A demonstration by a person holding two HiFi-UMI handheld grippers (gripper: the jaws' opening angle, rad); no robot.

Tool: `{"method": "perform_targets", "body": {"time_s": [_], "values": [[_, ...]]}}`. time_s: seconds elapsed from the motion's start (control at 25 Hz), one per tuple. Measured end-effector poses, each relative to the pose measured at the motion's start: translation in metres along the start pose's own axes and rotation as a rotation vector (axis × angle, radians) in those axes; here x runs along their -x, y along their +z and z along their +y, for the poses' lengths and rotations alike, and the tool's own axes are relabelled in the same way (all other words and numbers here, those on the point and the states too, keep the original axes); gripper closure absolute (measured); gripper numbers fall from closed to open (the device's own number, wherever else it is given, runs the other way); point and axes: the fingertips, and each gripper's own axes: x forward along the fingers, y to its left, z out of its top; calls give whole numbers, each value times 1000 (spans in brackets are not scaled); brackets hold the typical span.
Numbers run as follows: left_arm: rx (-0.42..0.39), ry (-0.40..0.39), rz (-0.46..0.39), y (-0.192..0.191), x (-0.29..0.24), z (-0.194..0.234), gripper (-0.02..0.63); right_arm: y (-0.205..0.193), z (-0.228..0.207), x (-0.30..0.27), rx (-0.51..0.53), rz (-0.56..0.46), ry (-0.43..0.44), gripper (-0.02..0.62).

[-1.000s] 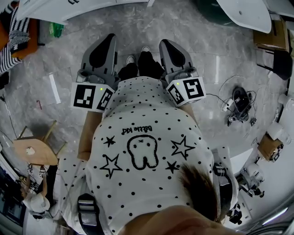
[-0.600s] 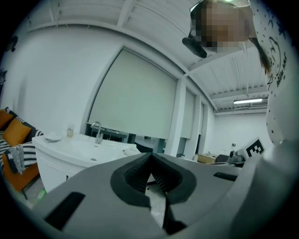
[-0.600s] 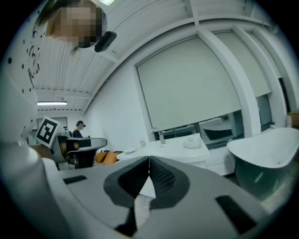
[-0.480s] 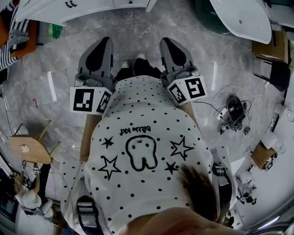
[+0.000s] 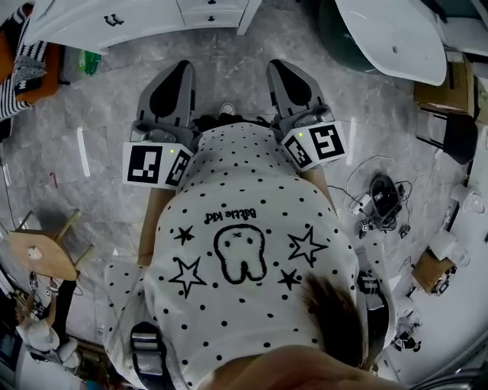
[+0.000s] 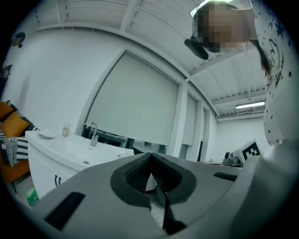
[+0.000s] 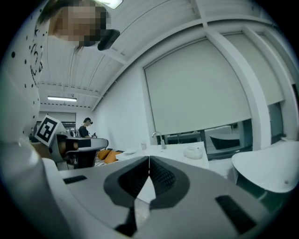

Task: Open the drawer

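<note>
drawer front (image 5: 216, 15), white and flat, sits in the white vanity cabinet (image 5: 91, 23) at the very top of the head view, and it looks fully closed. a strip of grey marbled floor (image 5: 91, 122) lies between it and the person, so nothing is touching it yet.

left gripper (image 5: 183, 68), grey with a marker cube at its rear, is held out in front of the body and points roughly level. in its own view the ribbed pads meet at the tips with nothing between them. right gripper (image 5: 276, 67) mirrors it on the other side: jaws pressed together, empty, aimed at the cabinet's white countertop and chrome tap (image 7: 161, 139).

by my reading this is the approach, with the pull itself not begun. which drawer is meant i can't say; the small dark handles (image 6: 56, 179) show low in the left gripper view, too small to read well.

next call: get closer to the cabinet, spread one pair of jaws, line them up with a handle and close on it. only then draw straight back.
</note>
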Motion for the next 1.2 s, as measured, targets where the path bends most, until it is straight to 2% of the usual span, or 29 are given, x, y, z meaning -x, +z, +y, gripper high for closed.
{"method": "perform_targets", "body": {"time_s": [0.28, 0.76, 1.2], "values": [[38, 23, 9, -5, 4, 6, 601, -2, 0, 1, 5, 14, -4, 581], [41, 25, 29, -8, 6, 6, 601, -14, 3, 7, -22, 56, -7, 581], [-18, 5, 54, -8, 6, 3, 601, -19, 7, 10, -23, 59, -22, 581]]}}
